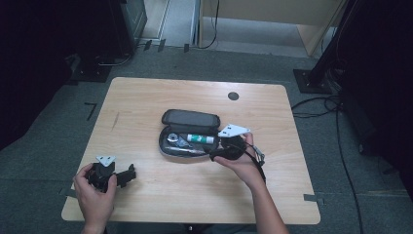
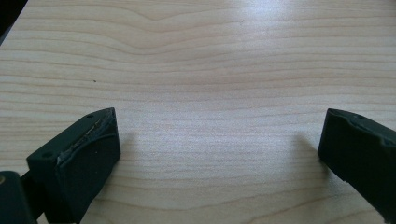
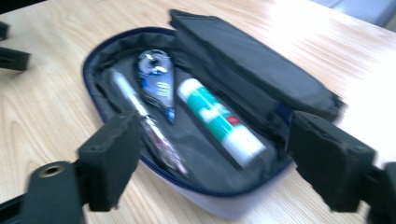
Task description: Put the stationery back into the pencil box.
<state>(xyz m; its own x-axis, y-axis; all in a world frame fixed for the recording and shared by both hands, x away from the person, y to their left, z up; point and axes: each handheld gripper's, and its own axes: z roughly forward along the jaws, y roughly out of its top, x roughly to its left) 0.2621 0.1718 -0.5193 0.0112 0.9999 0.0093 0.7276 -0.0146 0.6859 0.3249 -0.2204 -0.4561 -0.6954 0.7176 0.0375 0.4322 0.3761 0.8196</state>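
Observation:
A dark pencil case [image 1: 170, 146] [image 3: 261, 177] lies open in the middle of the wooden table [image 1: 146, 97], its lid [image 1: 191, 120] [image 3: 252, 63] folded back. Inside lie a white and green glue stick [image 1: 200, 139] [image 3: 219, 119], a correction tape dispenser [image 1: 176, 140] [image 3: 156, 77] and a pen [image 3: 140, 116]. My right gripper [image 1: 229, 148] [image 3: 215, 163] hovers open just right of the case, jaws wide above its near end. My left gripper [image 1: 127, 175] [image 2: 219, 154] rests open at the table's front left, with bare wood between its jaws.
A round dark hole [image 1: 233, 96] sits near the table's far edge. Black stands [image 1: 311, 73] and cables [image 1: 341, 126] lie on the grey carpet to the right. The other gripper's black tips [image 3: 11, 51] show at the left edge of the right gripper view.

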